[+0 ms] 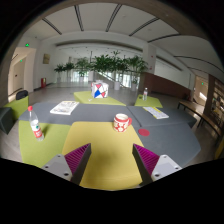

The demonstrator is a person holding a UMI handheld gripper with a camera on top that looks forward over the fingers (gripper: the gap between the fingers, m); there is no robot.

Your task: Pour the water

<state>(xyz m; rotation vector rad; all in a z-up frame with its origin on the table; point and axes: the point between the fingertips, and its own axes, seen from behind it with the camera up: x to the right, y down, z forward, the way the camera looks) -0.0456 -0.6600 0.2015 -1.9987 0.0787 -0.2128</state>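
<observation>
You're in an office lobby or lounge. Panelled ceiling lights (pixel 100 15), a row of potted plants (pixel 100 66) and a large table (pixel 110 160) show it.

Tongs (pixel 111 160) open, holding nothing.

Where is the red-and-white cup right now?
In the gripper view, the red-and-white cup stands on the table, well beyond the open gripper, slightly toward its right finger.

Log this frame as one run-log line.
gripper: open, empty | mug: upright on table, beyond fingers | bottle: off to side | pour: not started
</observation>
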